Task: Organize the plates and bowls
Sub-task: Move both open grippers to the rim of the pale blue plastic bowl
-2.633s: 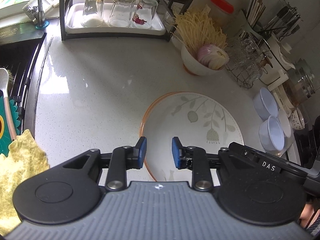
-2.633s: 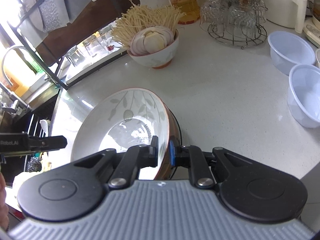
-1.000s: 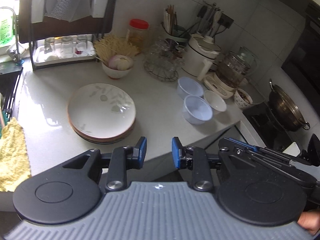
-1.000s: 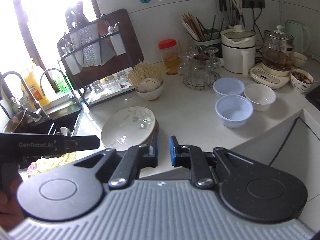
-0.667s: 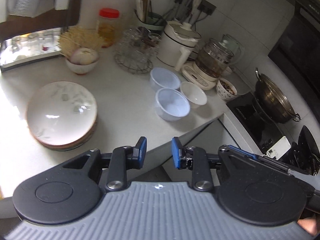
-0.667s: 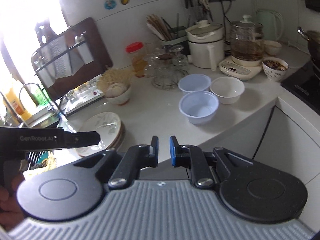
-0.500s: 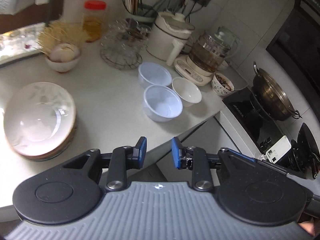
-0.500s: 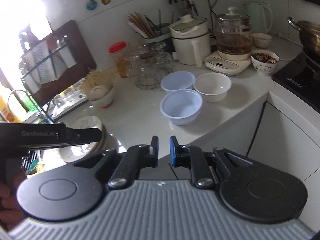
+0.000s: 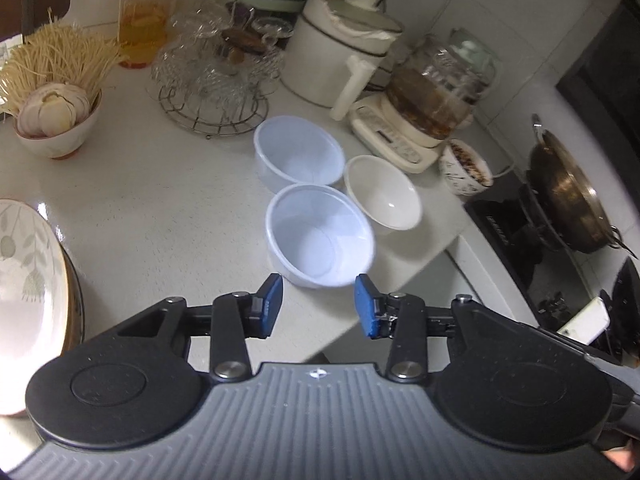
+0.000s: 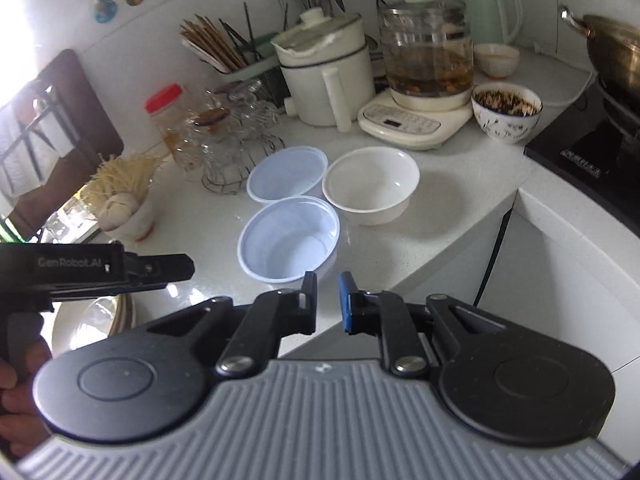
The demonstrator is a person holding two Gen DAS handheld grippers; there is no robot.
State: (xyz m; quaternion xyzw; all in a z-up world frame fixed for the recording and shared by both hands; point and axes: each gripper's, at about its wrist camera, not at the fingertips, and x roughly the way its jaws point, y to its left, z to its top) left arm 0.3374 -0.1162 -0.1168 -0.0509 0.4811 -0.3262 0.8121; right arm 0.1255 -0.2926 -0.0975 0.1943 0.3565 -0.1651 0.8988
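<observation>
Both hands have swung away from the stack of leaf-patterned plates (image 9: 28,280) toward the cluster of bowls, and the plates now sit at the left edge of the left view, on the white speckled counter (image 9: 160,200); the left gripper (image 9: 318,306) has just been opening, its blue pads spread with nothing between them; the right gripper (image 10: 328,302) shows only a narrow gap between its pads, nearly pressed together and pinching nothing.

Nearest, just beyond the left gripper's fingertips and slightly downward, stands the translucent bluish plastic bowl (image 9: 320,236), close to the counter's front edge; its near rim falls between the spread pads in the picture, though they do not touch it; in the right view the same bowl lies ahead and a little left of that gripper, so the left hand looks the better lined up for it.

Behind it, touching or almost touching, is a second translucent bluish plastic bowl (image 9: 298,150); beside both, to the right, an opaque white round bowl (image 9: 382,192); farther back stand a wire rack of glasses (image 9: 212,80) and a white electric cooker (image 9: 340,56).
</observation>
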